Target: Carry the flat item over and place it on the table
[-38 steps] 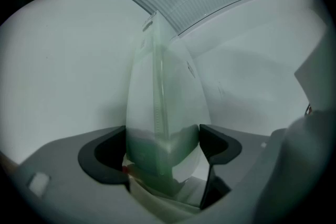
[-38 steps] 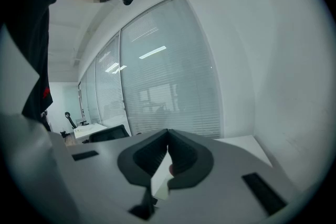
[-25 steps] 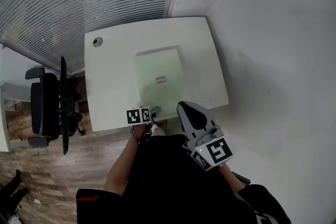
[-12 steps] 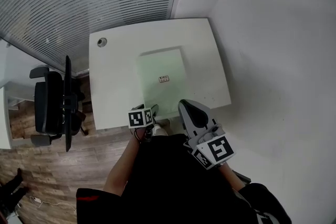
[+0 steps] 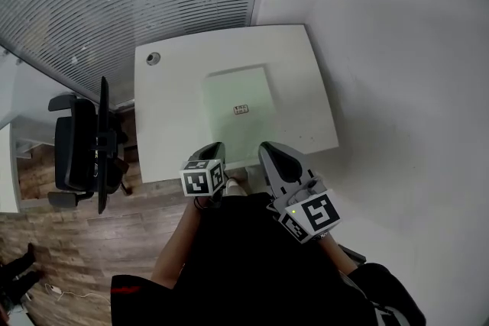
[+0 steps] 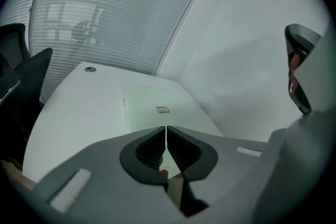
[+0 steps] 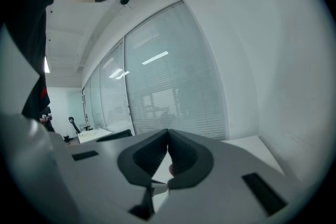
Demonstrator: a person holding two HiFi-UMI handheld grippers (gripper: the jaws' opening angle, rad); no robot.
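Head view: your left hand-held gripper [image 5: 212,153] has lifted off the near edge of the table [image 5: 164,118]. The flat item [image 5: 238,112] lies on the table ahead of it, untouched.
Left gripper view: the jaws have just been closing and now meet on nothing.
Right gripper view: your right hand-held gripper [image 7: 168,136] is closed and empty.
Meaning: the item looks placed, so the task seems done.
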